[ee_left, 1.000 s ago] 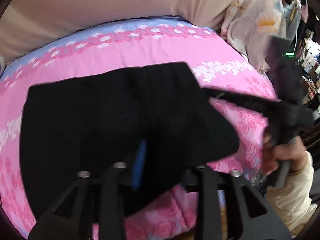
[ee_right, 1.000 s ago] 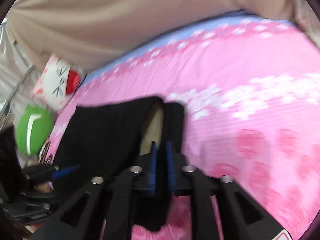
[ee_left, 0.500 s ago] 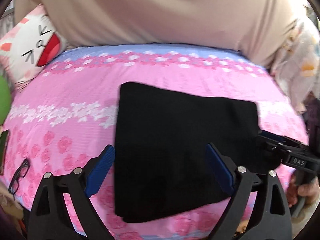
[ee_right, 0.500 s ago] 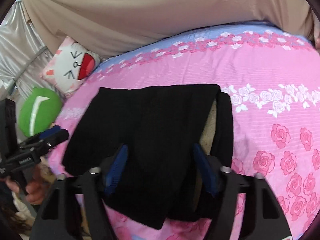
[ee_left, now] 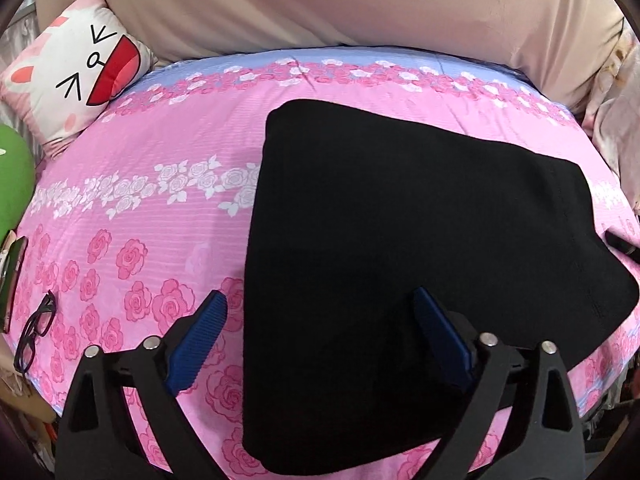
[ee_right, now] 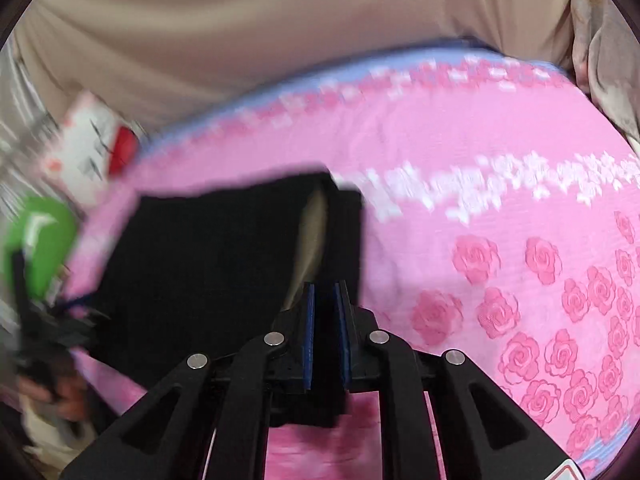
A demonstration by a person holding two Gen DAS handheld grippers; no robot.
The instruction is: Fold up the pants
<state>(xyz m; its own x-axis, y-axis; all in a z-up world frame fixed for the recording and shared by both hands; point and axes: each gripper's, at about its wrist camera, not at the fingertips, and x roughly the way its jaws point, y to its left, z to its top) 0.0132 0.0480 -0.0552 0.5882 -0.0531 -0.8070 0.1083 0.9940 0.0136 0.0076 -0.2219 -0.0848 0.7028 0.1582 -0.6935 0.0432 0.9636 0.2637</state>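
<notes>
The black pants lie folded into a flat block on the pink rose-print bed sheet. My left gripper is open and empty, hovering over the near left part of the pants. In the blurred right wrist view the pants lie at the left, with a beige lining showing at their right fold. My right gripper is shut on the near right edge of the pants, black cloth between its blue pads.
A white cartoon-face pillow and a green cushion sit at the bed's left. Black glasses lie at the near left edge. A beige curtain backs the bed. Pale clothing is piled at the right.
My right gripper was open over the pants half a second ago and has now shut on their near right edge. My left gripper stays open and has shifted slightly left.
</notes>
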